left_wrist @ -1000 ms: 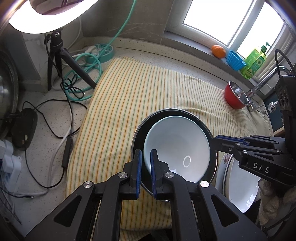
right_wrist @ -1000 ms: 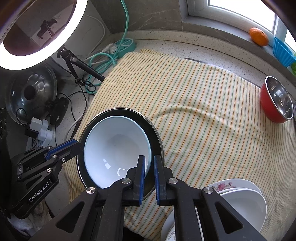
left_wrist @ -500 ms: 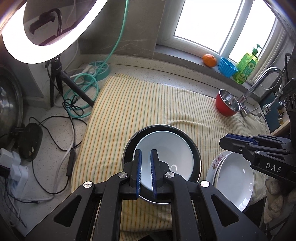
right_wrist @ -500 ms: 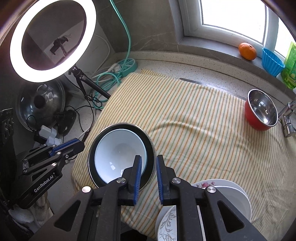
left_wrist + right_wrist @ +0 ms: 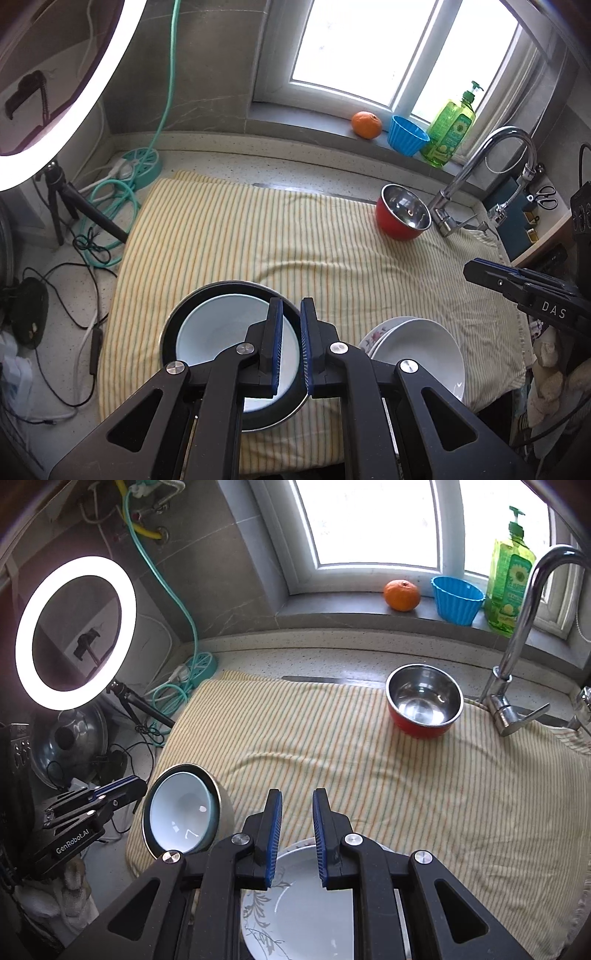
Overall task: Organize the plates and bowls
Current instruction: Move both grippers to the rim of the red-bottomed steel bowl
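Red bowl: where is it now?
The red bowl stands upright at the far right of the striped towel, just left of the faucet and below the windowsill; both wrist views show it, untouched.
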Available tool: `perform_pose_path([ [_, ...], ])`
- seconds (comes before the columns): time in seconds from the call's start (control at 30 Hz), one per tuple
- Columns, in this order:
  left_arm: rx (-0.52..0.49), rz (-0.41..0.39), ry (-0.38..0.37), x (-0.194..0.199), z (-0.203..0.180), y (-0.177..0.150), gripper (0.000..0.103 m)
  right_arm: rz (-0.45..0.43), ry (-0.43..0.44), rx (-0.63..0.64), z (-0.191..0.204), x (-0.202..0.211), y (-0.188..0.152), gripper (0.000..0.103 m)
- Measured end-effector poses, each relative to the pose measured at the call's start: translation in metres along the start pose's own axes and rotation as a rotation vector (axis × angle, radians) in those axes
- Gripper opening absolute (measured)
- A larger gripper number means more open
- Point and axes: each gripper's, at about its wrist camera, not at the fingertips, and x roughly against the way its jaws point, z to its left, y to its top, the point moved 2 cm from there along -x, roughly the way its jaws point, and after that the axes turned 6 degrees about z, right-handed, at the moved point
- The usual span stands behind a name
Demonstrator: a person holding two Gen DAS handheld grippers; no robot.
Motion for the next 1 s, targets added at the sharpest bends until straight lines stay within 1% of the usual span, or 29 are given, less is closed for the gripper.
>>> perform_pose_path([
  [0.17,-0.038,0.010,-0.042,-0.011,-0.030,0.012,0.008,-0.013,-0.061,-0.055,-0.046,0.018,-0.001,0.016],
  [0.37,-0.086,0.008,-0.091,-0.021,-0.073,0.033,0.008,-0.040,-0.088,-0.102,-0.094,0.040,0.002,0.016],
  [0.57,-0.112,0.003,-0.123,-0.031,-0.106,0.059,0.008,-0.070,-0.091,-0.131,-0.125,0.051,0.012,0.016],
  [0.67,-0.111,0.000,-0.121,-0.040,-0.114,0.074,0.008,-0.079,-0.091,-0.144,-0.138,0.048,0.021,0.016],
  [0.77,-0.103,0.013,-0.126,-0.054,-0.120,0.090,0.008,-0.073,-0.077,-0.153,-0.147,0.036,0.030,0.016],
  [0.87,-0.101,0.020,-0.110,-0.069,-0.124,0.102,0.008,-0.064,-0.072,-0.145,-0.151,0.020,0.040,0.016],
  [0.93,-0.092,0.045,-0.123,-0.081,-0.125,0.109,0.008,-0.061,-0.077,-0.143,-0.153,0.008,0.045,0.016],
  [1.0,-0.093,0.047,-0.105,-0.091,-0.126,0.115,0.008,-0.053,-0.066,-0.151,-0.155,-0.004,0.049,0.016],
])
